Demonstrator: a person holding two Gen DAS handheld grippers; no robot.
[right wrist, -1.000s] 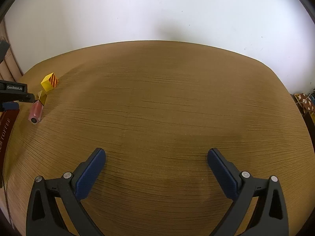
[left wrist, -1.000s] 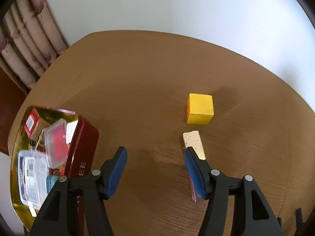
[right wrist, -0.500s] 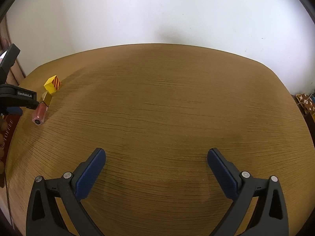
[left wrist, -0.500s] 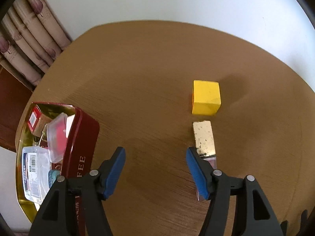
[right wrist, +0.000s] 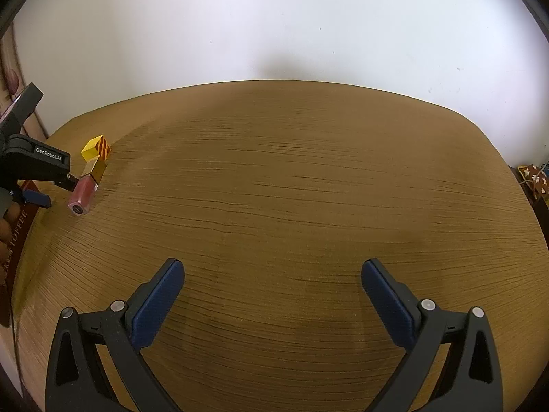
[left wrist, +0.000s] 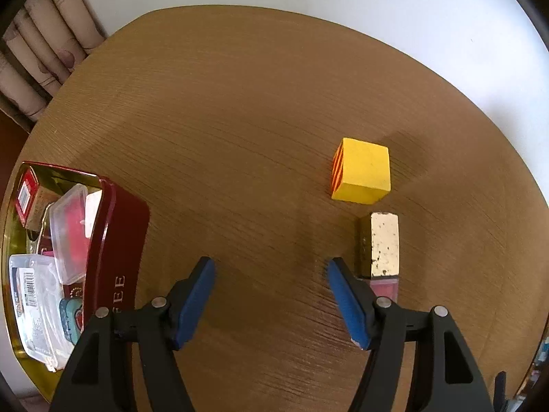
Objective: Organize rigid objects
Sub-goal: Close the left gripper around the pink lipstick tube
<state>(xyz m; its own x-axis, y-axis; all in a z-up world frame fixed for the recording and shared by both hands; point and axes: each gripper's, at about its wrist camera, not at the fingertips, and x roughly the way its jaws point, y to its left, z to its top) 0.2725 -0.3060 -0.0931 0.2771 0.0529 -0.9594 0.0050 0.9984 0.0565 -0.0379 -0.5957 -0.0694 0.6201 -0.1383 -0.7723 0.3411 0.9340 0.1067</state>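
My left gripper (left wrist: 271, 295) is opening, its fingers (left wrist: 195, 298) spread over bare wood with nothing between them. The thing I judge to be next, a square-sided lip-gloss tube with a gold cap and pink clear body (left wrist: 379, 250), lies on the round wooden counter (left wrist: 240, 103) just outside my right-hand finger, whose back hides the pink end. Its long axis runs away from me, nearly in line with my fingers' pointing, gold cap at the far end. To straddle it I would have to slide sideways toward it, so the fingers close across its narrow width.

Just beyond the cap, close to it but apart, sits one yellow wooden cube with orange-striped sides (left wrist: 362, 175). On the other side, just outside my left-hand finger, stands one dark red rectangular tin with a gold inside (left wrist: 116, 240), already holding two clear plastic boxes, a small red carton and a teal piece I cannot make out.

My right gripper (right wrist: 272, 295) hangs released over bare counter, well apart from tube and cube, so the left hand is much nearer both.

Loose on the counter: one tube, one cube.
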